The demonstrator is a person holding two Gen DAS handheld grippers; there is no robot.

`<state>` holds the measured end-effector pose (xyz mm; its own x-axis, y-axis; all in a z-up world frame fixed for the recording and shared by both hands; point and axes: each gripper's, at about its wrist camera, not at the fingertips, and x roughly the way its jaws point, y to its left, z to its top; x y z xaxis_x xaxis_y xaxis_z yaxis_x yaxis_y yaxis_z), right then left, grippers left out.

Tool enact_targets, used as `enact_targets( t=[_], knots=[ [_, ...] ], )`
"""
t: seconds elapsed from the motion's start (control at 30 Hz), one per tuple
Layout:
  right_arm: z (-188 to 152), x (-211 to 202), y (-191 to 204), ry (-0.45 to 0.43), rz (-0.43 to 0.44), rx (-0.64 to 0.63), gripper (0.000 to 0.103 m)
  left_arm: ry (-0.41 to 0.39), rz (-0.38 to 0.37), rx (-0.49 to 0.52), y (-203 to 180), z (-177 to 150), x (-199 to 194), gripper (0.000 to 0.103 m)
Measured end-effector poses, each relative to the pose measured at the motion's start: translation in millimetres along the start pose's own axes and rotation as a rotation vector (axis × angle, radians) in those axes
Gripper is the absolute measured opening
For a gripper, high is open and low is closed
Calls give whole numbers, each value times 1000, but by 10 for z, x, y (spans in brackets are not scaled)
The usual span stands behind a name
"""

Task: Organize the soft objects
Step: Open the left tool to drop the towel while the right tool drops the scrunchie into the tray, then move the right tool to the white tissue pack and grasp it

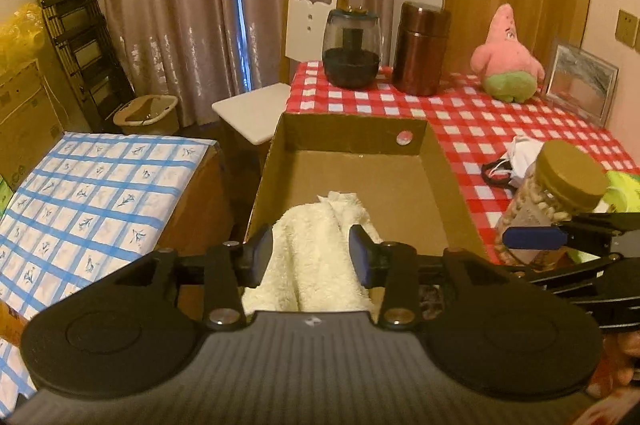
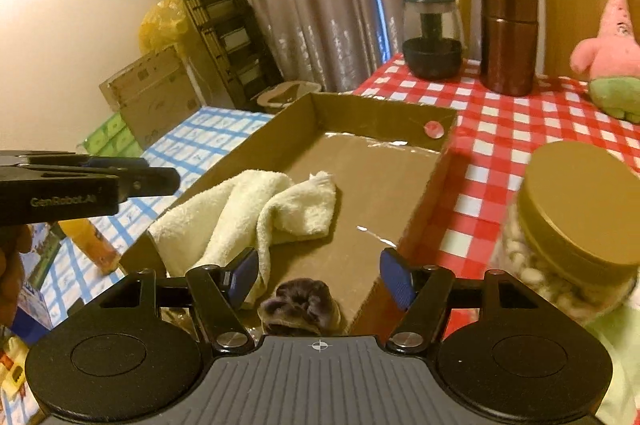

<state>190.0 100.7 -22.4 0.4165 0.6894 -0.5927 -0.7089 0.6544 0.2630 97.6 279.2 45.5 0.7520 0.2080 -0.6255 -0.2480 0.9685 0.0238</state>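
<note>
Red-and-white checked cloth [image 1: 500, 129] covers the table, and a shallow cardboard box [image 1: 440, 161] sits at its left edge, in front of shiny grey curtains [image 1: 168, 5].

Inside the box, against its near-left wall, lies a cream towel [image 2: 248, 213], crumpled and partly folded over itself, one corner pointing toward the box's middle. A small dark furry object [image 2: 300, 305] rests on the box floor at its near edge, just right of the towel.

The left gripper [image 1: 311, 257] hangs over the near end of the box with its jaws moderately apart; the towel lies between the blue pads [image 1: 262, 251], but I cannot tell whether they touch it. The right gripper [image 2: 318, 279] has its jaws wide, with the dark furry object low between them and clear of both pads.

Right of the box stands a jar with a gold lid [image 1: 560, 193], tilted in the fisheye view. Beyond the box, at the table's far side, stand a dark glass pot [image 1: 352, 49], a brown metal canister [image 1: 420, 49] and a pink starfish plush [image 1: 506, 57]. Left of the box, off the table, lies a blue-checked cloth [image 1: 100, 193].
</note>
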Motion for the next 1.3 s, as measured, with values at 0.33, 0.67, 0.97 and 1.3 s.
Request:
enact_targets(
  t=[0.33,0.67,0.97,1.3],
  knots=[
    [-323,-863,58,-142,-122,-64,67,-37,-104,-24,-425,-55,-489,47],
    [-926,-1714,-318,-178,-298,37,67,-30,-198,-25,-1014,-212,-771,56],
    [-1380,-2133,-588,-160,-350,90,67,28,-258,-19,-1511,-450,-750,63],
    [-1427,-2054,-696,-69,-313,99,69,83,-246,39,-1840,-637,-593,70]
  ],
)
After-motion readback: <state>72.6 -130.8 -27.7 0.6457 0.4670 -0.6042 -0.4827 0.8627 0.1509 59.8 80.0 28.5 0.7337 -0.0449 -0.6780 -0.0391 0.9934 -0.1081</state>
